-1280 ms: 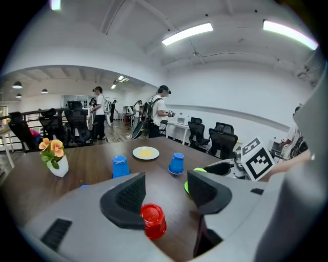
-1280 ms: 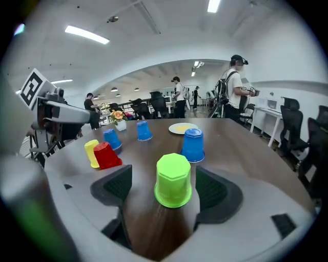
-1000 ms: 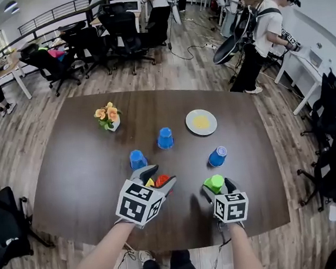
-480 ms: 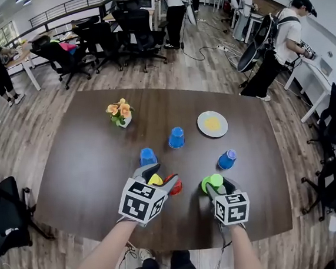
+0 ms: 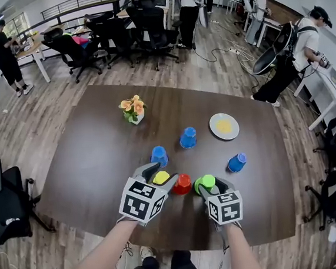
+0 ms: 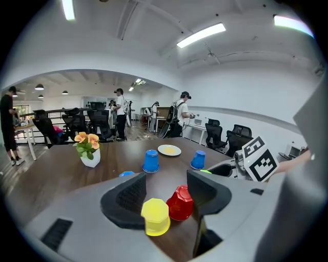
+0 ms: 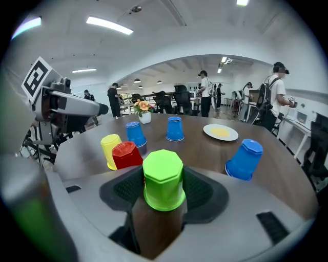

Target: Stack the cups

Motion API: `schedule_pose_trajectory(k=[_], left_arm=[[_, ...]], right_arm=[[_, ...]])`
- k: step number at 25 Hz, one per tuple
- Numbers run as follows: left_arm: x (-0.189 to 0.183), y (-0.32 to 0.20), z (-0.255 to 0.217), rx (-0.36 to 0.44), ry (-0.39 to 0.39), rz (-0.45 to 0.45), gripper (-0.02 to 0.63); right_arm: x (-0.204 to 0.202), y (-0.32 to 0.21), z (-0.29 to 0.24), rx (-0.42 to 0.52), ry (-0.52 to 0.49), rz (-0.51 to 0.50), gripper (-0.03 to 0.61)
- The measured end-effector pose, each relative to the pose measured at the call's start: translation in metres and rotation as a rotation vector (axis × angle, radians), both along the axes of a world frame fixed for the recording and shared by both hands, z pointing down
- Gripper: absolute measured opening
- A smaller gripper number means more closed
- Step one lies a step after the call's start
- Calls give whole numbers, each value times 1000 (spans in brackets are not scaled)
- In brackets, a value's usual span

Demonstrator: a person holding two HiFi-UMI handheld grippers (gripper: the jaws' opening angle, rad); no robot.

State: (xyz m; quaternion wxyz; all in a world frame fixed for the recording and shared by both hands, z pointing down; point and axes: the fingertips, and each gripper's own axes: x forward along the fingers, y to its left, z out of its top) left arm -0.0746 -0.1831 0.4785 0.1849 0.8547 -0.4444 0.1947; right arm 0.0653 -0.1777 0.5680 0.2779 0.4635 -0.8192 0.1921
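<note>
On the near part of the dark table (image 5: 88, 168), the right gripper (image 5: 209, 186) has its jaws closed on the sides of an upturned green cup (image 7: 163, 174). The left gripper (image 6: 165, 194) holds its jaws wide apart and grips nothing, with a yellow cup (image 6: 155, 216) and a red cup (image 6: 180, 203) side by side between them. Three blue cups (image 5: 187, 138) lie farther back, near a plate (image 5: 224, 125) and a flower vase (image 5: 134, 112).

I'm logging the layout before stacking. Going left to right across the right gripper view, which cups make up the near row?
yellow cup → red cup → green cup → blue cup
</note>
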Motion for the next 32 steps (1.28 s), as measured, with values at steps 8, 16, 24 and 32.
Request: schedule_pose_trajectory(k=[8, 16, 24, 32], left_arm=[[-13, 1, 3, -6, -2, -24, 250], [-20, -9, 4, -4, 5, -34, 252], [-38, -37, 25, -49, -10, -60, 279], [-43, -66, 61, -169, 11, -71, 305]], right_arm=[[-11, -2, 10, -14, 25, -14, 242], [-12, -5, -4, 15, 19, -11, 244], [-20, -27, -61, 114, -30, -7, 247], [-39, -50, -94, 146, -146, -41, 272]])
